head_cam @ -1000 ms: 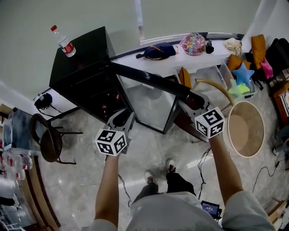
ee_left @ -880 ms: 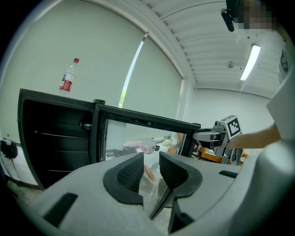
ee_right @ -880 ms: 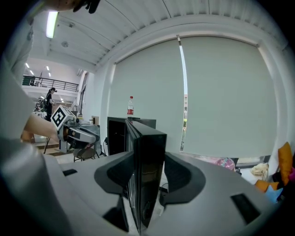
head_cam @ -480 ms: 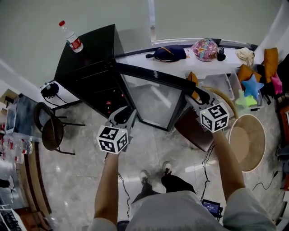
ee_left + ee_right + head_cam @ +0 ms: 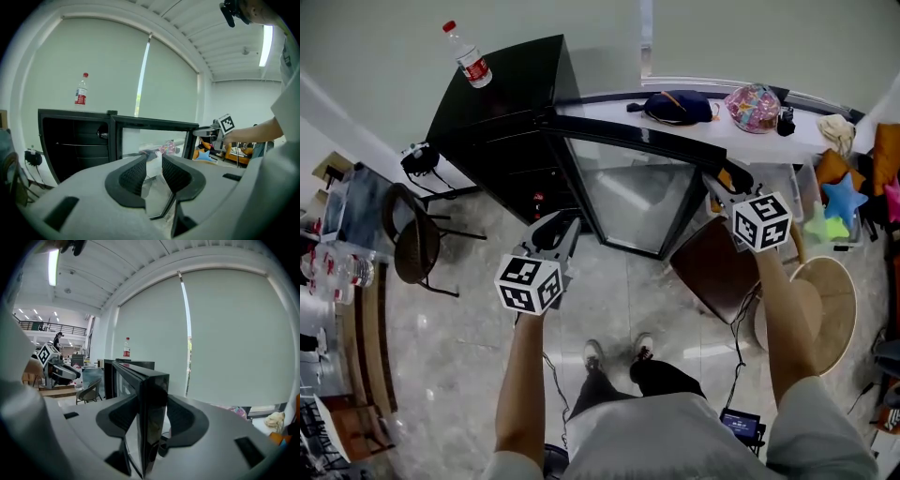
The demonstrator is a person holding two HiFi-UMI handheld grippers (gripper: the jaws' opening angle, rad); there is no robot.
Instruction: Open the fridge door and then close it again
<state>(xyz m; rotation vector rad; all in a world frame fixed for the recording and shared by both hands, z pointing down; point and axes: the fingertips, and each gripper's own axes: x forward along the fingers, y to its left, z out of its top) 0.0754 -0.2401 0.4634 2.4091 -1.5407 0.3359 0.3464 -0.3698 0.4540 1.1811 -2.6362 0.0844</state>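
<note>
Fridge door (image 5: 637, 192) stands swung wide, free edge clamped in the right tool (image 5: 724, 183). We judge opening done, closing left. Left tool (image 5: 553, 239) half-open, empty. Ahead of it the fridge (image 5: 502, 122); shelf contents unreadable. Basket (image 5: 855, 314) right of the right tool looks empty.

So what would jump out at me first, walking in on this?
The black fridge with its glass door swung wide open, mid-picture from above. The right hand-held gripper is clamped on the door's free edge; the left hand-held gripper hovers empty before the fridge. A red-capped water bottle stands on the fridge's top.
</note>
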